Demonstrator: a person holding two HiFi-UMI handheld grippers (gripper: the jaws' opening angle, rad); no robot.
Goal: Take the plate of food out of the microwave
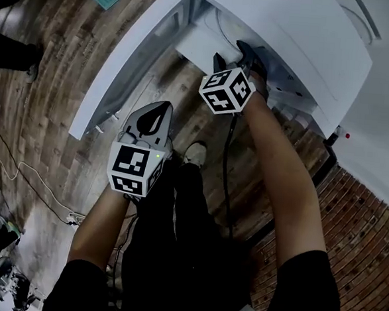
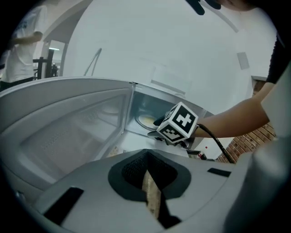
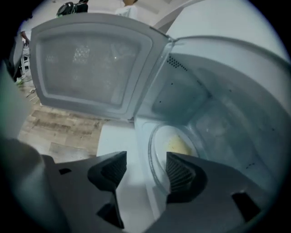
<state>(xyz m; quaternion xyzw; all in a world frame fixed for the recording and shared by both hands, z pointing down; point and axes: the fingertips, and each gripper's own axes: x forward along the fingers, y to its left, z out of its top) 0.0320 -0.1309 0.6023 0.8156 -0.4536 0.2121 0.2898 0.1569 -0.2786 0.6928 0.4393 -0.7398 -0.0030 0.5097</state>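
Wood floor (image 1: 46, 94) runs down the left under you, and above it the white microwave door (image 1: 132, 54) hangs swung wide open. Your left gripper (image 1: 159, 110) hovers in front of that door, well short of the oven, angled downward; in the left gripper view its fingers (image 2: 136, 170) are pressed together with nothing between them. Further right, your right gripper (image 1: 233, 54) reaches to the mouth of the microwave (image 1: 289, 32) with your forearm stretched out behind it. In the right gripper view its fingers (image 3: 182, 173) are spread wide and hold nothing. The plate (image 3: 157, 154) sits inside the cavity on the oven's floor, carrying a pale yellow patch of food (image 3: 178, 146). The plate's near rim shows in the gap between the spread fingers, and the right finger overlaps the plate's edge in that view; whether it touches the plate cannot be told. Red brick (image 1: 369, 217) fills the far right below the white housing.
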